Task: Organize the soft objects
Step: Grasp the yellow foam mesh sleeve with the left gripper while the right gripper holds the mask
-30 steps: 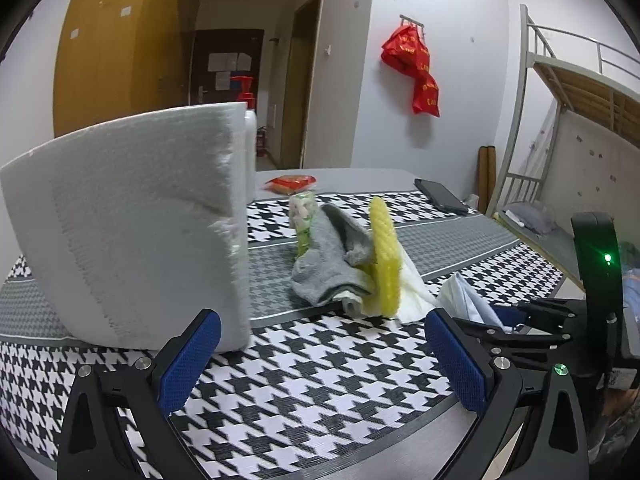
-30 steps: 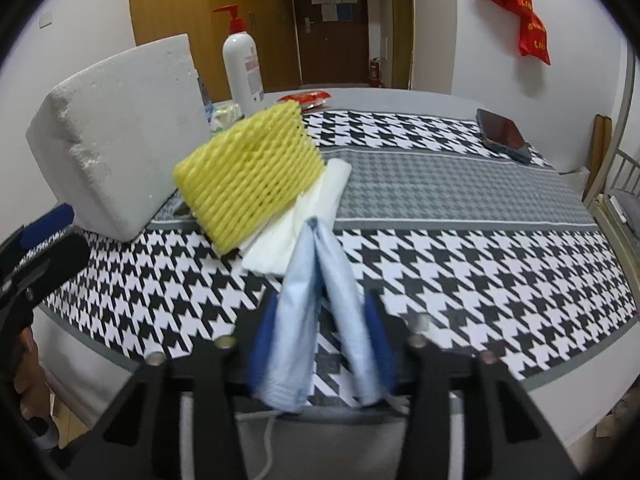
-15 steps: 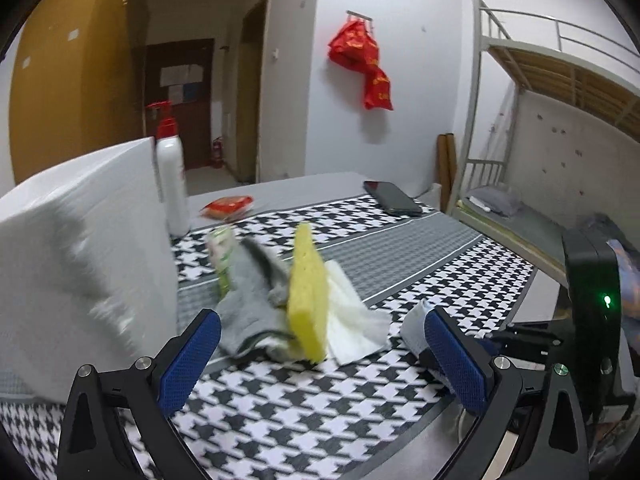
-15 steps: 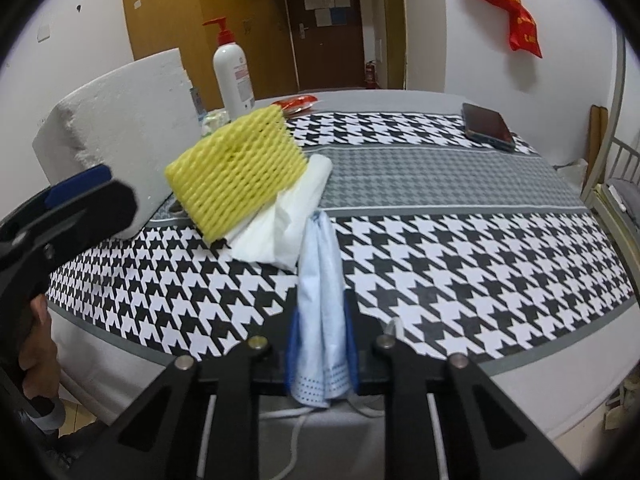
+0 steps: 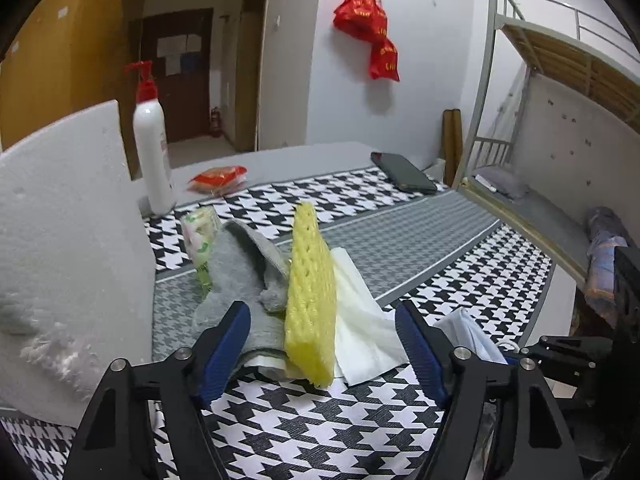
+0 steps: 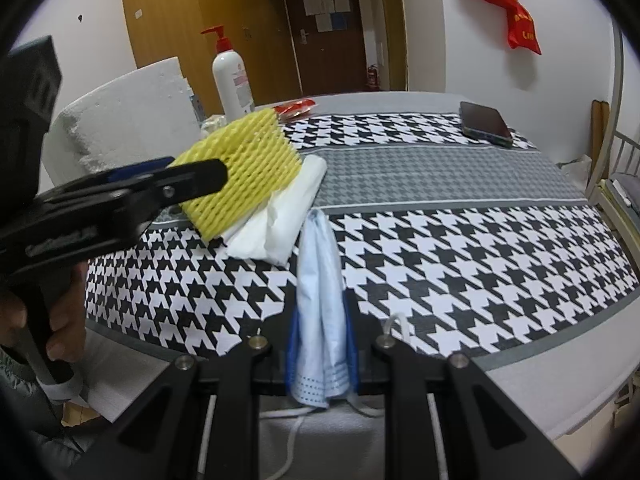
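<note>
A pile of soft things lies on the houndstooth tablecloth [image 5: 320,432]: a yellow foam net [image 5: 310,300] on edge, a grey sock [image 5: 236,280] to its left and a white tissue [image 5: 360,328] to its right. My left gripper [image 5: 322,344] straddles the near end of this pile. Its jaws are closing, and the blue pads stand just outside the sock and the tissue without pressing them. My right gripper [image 6: 322,344] is shut on a folded light blue face mask [image 6: 320,280] at the table's front edge. The mask's white ear loop hangs below.
A big white foam block [image 5: 68,240] stands close on the left. Behind the pile are a small green tissue pack [image 5: 200,240], a white pump bottle [image 5: 152,152], a red packet [image 5: 218,178] and a dark phone [image 5: 404,172]. A bunk bed [image 5: 560,80] stands to the right.
My left gripper swung right from the foam block to the pile, and its jaws narrowed around it. The right gripper's jaws closed tighter on the mask, then stayed still.
</note>
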Action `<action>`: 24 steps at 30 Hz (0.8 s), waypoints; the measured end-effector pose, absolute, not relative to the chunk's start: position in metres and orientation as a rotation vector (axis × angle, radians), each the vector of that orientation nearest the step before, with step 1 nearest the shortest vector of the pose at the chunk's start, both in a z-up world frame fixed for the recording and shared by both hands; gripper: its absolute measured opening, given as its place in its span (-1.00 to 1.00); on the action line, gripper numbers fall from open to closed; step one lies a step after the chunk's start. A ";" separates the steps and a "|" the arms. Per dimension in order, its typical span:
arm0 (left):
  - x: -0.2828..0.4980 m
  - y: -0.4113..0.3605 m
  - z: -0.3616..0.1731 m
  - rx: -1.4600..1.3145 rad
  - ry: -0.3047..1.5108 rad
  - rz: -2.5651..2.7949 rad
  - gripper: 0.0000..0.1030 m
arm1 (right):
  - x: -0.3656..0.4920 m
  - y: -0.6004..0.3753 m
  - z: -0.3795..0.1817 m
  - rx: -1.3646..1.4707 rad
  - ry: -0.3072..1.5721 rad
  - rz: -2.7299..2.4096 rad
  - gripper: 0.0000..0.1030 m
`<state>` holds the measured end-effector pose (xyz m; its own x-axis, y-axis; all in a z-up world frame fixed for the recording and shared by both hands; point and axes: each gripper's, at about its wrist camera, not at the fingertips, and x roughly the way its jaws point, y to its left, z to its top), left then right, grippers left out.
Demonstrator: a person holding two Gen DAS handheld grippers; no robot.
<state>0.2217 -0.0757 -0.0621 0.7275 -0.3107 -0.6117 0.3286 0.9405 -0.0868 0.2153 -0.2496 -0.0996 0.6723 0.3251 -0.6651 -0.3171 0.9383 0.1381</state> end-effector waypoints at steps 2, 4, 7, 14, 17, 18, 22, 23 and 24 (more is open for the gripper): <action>0.223 -0.078 -0.065 0.040 0.674 -0.350 0.28 | 0.215 -0.250 -0.100 0.018 0.751 0.362 -0.54; 0.225 -0.078 -0.066 0.036 0.680 -0.342 0.06 | 0.215 -0.250 -0.099 0.021 0.750 0.366 -0.54; 0.227 -0.078 -0.069 0.017 0.691 -0.342 -0.28 | 0.216 -0.251 -0.099 0.029 0.749 0.372 -0.54; 0.226 -0.079 -0.068 0.018 0.683 -0.348 -0.74 | 0.215 -0.252 -0.101 0.033 0.740 0.376 -0.54; 0.224 -0.077 -0.064 0.014 0.668 -0.352 -0.77 | 0.215 -0.252 -0.100 0.031 0.740 0.373 -0.54; 0.224 -0.076 -0.062 0.011 0.667 -0.354 -0.78 | 0.215 -0.252 -0.100 0.032 0.740 0.371 -0.55; 0.222 -0.075 -0.057 -0.002 0.651 -0.364 -0.78 | 0.216 -0.254 -0.098 0.040 0.738 0.348 -0.59; 0.221 -0.074 -0.055 -0.001 0.645 -0.363 -0.78 | 0.217 -0.255 -0.097 0.044 0.738 0.343 -0.59; 0.220 -0.074 -0.053 -0.002 0.637 -0.360 -0.78 | 0.217 -0.255 -0.096 0.045 0.738 0.341 -0.59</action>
